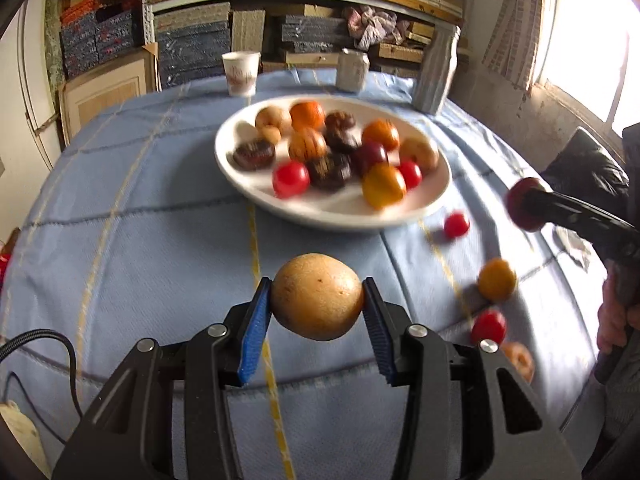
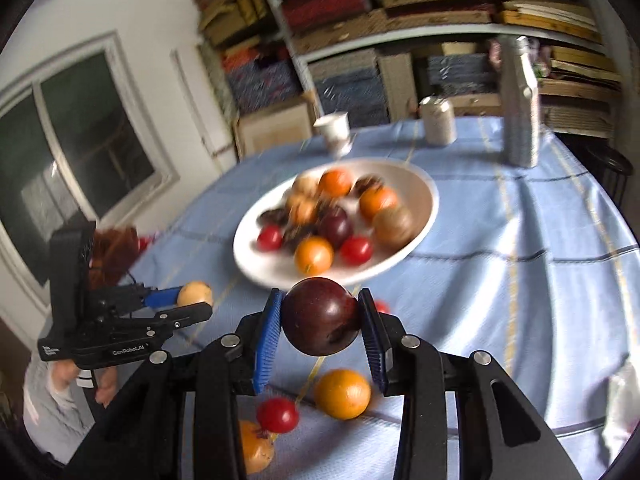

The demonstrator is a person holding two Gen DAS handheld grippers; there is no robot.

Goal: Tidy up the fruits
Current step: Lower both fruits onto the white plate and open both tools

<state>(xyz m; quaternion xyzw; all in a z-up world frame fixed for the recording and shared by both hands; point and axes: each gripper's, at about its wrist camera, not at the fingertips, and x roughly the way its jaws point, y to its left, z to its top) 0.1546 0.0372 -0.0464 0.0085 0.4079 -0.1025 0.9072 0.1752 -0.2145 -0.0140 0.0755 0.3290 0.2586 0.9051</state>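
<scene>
Both grippers hold fruit, the left gripper (image 1: 317, 304) a tan fruit (image 1: 317, 296), the right gripper (image 2: 320, 320) a dark plum (image 2: 320, 316), and should release low over the white plate (image 1: 340, 216) at frame centre.

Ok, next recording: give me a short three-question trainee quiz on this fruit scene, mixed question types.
1. True or false: the left tool holds a tan round fruit.
2. What does the right tool grip? A) an orange B) a dark red plum C) a paper cup
3. Fill in: most fruits already sit in the white ____.

Key: 1 true; 2 B; 3 bowl. Loose fruits, such as an orange one, remain on the blue tablecloth.
</scene>
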